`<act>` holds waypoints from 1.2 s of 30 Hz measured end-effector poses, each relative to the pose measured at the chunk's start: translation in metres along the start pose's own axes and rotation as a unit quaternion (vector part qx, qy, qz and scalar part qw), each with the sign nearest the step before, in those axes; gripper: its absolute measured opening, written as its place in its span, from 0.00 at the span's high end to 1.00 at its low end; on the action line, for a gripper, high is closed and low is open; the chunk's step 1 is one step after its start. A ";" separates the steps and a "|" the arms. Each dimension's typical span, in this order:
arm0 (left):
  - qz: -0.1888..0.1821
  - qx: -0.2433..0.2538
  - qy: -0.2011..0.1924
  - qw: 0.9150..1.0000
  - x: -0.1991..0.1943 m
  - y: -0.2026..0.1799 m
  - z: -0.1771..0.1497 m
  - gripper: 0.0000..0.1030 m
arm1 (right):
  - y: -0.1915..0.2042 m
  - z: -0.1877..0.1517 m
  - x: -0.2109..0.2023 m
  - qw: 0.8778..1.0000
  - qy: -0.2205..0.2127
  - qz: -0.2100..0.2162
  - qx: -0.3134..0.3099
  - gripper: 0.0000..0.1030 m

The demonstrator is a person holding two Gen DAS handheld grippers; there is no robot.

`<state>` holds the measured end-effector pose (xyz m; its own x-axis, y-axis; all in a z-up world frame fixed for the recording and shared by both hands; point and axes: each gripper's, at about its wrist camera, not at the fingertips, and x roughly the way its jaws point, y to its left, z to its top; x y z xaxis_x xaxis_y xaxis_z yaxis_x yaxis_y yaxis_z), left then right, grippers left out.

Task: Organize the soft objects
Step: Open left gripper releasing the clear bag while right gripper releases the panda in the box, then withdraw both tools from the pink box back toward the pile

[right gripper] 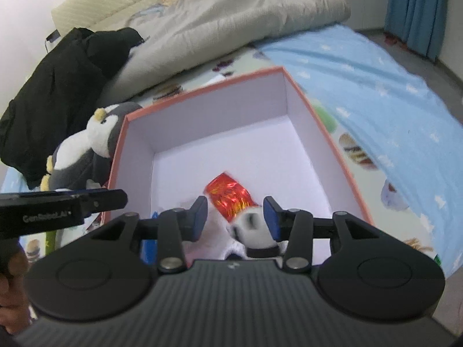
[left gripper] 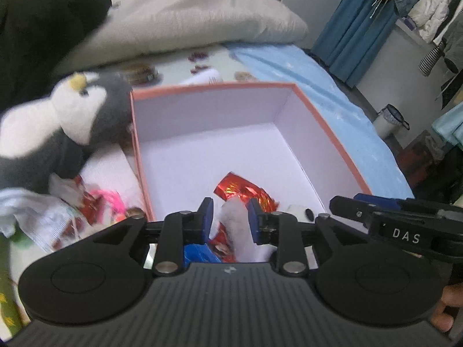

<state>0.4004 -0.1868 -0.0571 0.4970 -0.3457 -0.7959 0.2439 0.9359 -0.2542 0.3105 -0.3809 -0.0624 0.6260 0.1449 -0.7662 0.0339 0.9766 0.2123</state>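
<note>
Both tongs hang over the near end of an open box (left gripper: pixel 332 133) with a salmon rim and white walls, which sits on a bed (right gripper: pixel 361 66).

The left tongs (left gripper: pixel 230 206) straddle a white plush limb (left gripper: pixel 235 217), which rises between the blue pads; the jaws look slack around it rather than pressing.

The right tongs (right gripper: pixel 235 209) stand apart around the head of a black-and-white plush toy (right gripper: pixel 254 225) at the near wall of the box, and the pads do not pinch it.

Just beyond the toy a shiny red foil packet (right gripper: pixel 228 195) lies on the box floor.

Left of the box a grey-and-white plush penguin (left gripper: pixel 75 115) leans against its outer wall, with loose wrappers (left gripper: pixel 63 217) near it.

A grey quilt (right gripper: pixel 225 17) lies at the far end.
</note>
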 end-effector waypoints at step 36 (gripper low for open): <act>0.035 0.042 -0.171 0.984 -0.184 0.047 -0.119 0.70 | 0.104 -0.094 -0.127 0.975 -0.179 0.097 -0.084 0.56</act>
<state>0.2212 -0.0711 0.0120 0.7631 -0.2969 -0.5741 0.2602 0.9542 -0.1476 0.1612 -0.2824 -0.0005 0.8410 0.2944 -0.4540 -0.2219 0.9529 0.2069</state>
